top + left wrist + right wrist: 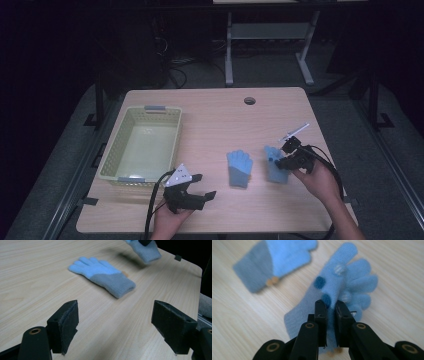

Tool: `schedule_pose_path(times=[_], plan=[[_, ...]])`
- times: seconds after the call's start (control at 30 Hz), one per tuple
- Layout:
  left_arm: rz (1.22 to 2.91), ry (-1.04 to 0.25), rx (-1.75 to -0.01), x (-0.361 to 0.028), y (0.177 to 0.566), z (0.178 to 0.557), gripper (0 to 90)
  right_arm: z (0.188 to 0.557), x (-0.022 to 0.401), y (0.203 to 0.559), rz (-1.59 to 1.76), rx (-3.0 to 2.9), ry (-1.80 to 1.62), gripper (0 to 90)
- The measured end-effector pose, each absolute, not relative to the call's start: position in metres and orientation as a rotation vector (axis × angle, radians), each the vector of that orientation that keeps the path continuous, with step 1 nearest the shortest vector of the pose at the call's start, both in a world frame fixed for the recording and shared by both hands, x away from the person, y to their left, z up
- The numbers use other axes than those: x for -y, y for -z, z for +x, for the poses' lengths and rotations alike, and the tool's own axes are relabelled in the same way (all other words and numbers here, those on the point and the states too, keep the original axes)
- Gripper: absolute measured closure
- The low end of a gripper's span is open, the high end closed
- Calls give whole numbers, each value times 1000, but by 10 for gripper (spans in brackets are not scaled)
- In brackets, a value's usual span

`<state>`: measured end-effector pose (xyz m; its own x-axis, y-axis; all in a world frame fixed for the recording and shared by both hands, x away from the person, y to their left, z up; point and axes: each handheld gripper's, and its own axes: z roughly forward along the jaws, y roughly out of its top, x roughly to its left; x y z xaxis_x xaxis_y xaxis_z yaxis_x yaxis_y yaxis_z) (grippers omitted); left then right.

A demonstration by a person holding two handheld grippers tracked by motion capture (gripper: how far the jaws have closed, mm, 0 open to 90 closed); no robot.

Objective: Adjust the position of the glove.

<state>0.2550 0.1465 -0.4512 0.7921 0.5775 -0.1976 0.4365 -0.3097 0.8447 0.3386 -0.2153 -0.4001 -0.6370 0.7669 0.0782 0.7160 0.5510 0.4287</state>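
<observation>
The pale wooden table (pixel 210 120) lay broad and bare between the yellow plastic basket (pixel 142 145) near its left edge and the flat blue knitted glove (pixel 239 167) at centre. The left gripper (pixel 115 325) gaped wide, holding nothing. The right gripper (pixel 331 305) pinched the dotted blue knitted glove (pixel 347 285) tightly near the right edge.
</observation>
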Motion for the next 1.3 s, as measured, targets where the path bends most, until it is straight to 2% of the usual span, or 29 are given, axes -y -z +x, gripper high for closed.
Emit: schedule_pose_path(times=[0.6,1.3], plan=[[1943,-178,-761,-149,448,255,216,349,147,387,1122,-2747,-731,814],[1936,-181,-756,-150,448,255,216,352,110,402,1084,-2809,-722,804]])
